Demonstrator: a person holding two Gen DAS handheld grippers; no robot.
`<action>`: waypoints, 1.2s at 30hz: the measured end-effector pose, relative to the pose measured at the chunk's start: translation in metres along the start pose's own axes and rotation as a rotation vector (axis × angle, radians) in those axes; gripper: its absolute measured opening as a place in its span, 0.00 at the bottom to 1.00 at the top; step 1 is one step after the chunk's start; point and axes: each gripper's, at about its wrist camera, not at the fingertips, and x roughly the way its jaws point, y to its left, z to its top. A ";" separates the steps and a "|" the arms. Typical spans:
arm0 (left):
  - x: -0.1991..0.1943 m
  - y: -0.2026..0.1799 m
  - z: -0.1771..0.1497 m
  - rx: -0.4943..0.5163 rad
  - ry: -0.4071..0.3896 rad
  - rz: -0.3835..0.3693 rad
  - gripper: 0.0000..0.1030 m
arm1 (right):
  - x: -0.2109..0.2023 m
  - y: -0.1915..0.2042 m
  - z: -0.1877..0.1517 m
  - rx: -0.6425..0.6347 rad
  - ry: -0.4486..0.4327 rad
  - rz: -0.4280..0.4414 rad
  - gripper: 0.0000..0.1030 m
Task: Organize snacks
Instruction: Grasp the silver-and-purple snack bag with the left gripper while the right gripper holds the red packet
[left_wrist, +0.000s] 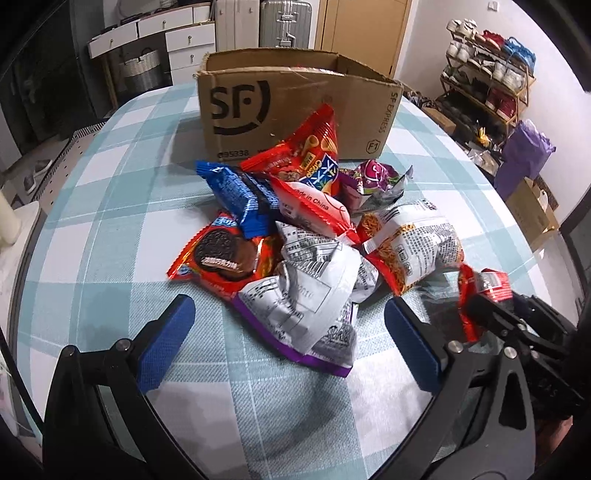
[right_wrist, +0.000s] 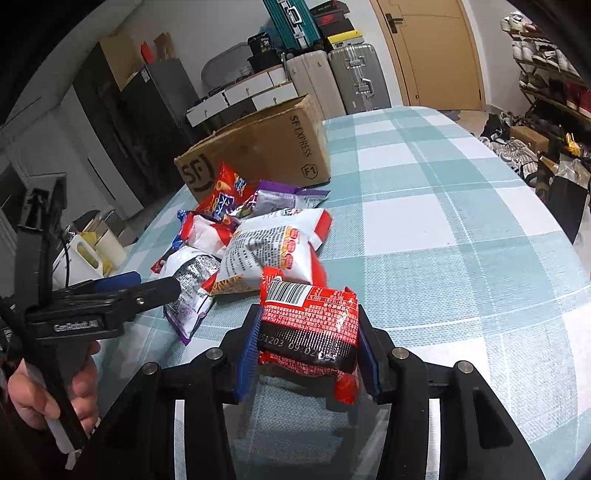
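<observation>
Between the right gripper's (right_wrist: 308, 354) blue-padded jaws, a red and black foil snack packet (right_wrist: 314, 325) is clamped, lifted above the teal checked worktop (right_wrist: 461, 240). Left gripper's (left_wrist: 288, 347) jaws stand wide apart, empty, straddling a white and purple crinkled bag (left_wrist: 310, 310) in the snack heap before a brown cardboard box (left_wrist: 295, 110).

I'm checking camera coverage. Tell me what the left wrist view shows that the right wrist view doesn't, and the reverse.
Only the left wrist view shows the Oreo packet face up and the left gripper open from behind, nothing between its blue pads.

Only the right wrist view shows the hand holding the left gripper, and the barcode side of the red snack packet clamped in the right gripper.

Both show the cardboard box and the checked tablecloth.
</observation>
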 end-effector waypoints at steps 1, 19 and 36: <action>0.002 -0.001 0.000 0.004 0.002 0.006 0.99 | -0.001 -0.001 0.000 0.003 -0.004 0.002 0.46; 0.021 -0.014 -0.007 0.081 0.030 0.003 0.45 | -0.009 -0.013 0.001 0.008 -0.036 0.003 0.45; 0.002 0.003 -0.020 0.060 0.028 -0.112 0.32 | -0.022 -0.003 0.006 -0.004 -0.062 0.001 0.45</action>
